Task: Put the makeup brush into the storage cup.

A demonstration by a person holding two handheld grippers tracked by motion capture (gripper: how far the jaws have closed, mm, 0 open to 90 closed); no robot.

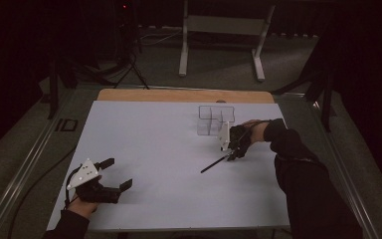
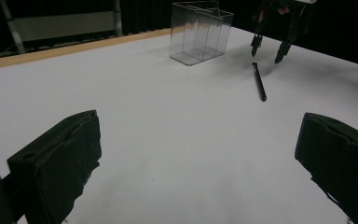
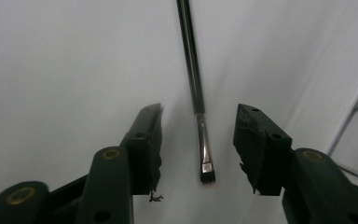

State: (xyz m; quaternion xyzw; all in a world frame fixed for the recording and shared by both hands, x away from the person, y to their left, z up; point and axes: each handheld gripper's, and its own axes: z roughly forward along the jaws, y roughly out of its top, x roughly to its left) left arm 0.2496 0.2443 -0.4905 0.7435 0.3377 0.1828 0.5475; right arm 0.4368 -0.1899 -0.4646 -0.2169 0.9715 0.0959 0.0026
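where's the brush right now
The brush lies flat on the white table, right of centre, between the open jaws of the right gripper, near the clear box.

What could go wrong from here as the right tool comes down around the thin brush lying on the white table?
1. The brush is slim and flat on the table; the right tool, jaws apart on either side of its bristle end, may pinch the table or roll it away.
2. A grip so near the end could let the long handle droop.
3. The clear organizer stands close behind the right tool and could be knocked.
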